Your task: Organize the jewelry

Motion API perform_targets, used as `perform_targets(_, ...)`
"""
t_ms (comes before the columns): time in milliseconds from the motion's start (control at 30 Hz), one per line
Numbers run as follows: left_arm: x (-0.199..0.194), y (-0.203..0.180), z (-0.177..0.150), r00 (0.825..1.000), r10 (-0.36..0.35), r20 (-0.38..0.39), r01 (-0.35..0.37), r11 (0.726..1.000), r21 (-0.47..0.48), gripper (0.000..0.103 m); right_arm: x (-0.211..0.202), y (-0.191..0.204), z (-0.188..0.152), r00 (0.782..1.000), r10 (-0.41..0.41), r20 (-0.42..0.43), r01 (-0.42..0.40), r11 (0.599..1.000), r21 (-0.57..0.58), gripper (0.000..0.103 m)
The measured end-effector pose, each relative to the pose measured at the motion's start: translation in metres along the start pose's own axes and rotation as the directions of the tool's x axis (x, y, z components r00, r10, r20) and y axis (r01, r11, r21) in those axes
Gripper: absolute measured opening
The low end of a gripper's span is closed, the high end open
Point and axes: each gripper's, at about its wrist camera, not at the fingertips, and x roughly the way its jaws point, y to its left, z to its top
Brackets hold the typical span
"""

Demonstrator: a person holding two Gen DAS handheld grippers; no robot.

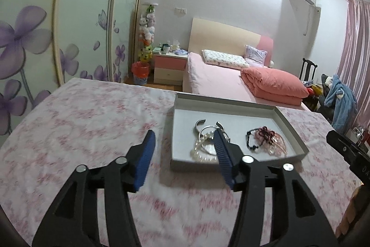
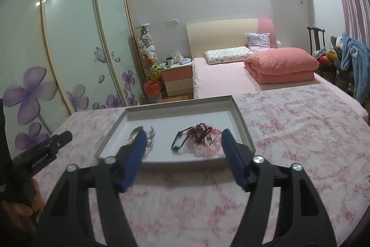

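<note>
A shallow white tray (image 1: 291, 129) is seen on a worktop (image 1: 87, 122) covered with a pink-patterned cloth, set near the far edge of that surface, with the tray's long axis running roughly along that edge. In the left wrist view the cloth to the left of the tray is left bare and wide, and a bare strip is also found between the tray's near wall and the camera; in the right wrist view a broad bare stretch is seen to the right of the tray. Beyond the far edge a bed (image 1: 217, 82) with a folded pink quilt (image 1: 272, 82) is placed, and a wardrobe (image 1: 34, 34) with flower-printed doors is seen to the left. Inside the tray, a silver open cuff (image 1: 200, 124), a silver ring bangle and a white pearl bracelet (image 1: 198, 149) are piled toward the left half, the cuff's gap turned toward the far wall. A dark beaded bracelet (image 1: 252, 142) and a heap of pink and dark red beads (image 1: 270, 140) are laid in the right half. The left gripper (image 1: 182, 142) is held above the tray's near-left corner with its jaws spread and nothing between them. The right gripper (image 2: 183, 142) is held before the tray's near wall, its jaws likewise spread wide and empty. Both are kept clear of the jewelry.
</note>
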Motion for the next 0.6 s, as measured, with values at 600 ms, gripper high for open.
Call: perform_targets(600,-0.071,-0.014,-0.037,0.989,0.032,0.141,-0.042,0.996,0.074,0.101,-0.075,0.022,-0.04,0.99,-0.042,0.135,0.054,0.995,-0.085,0.099)
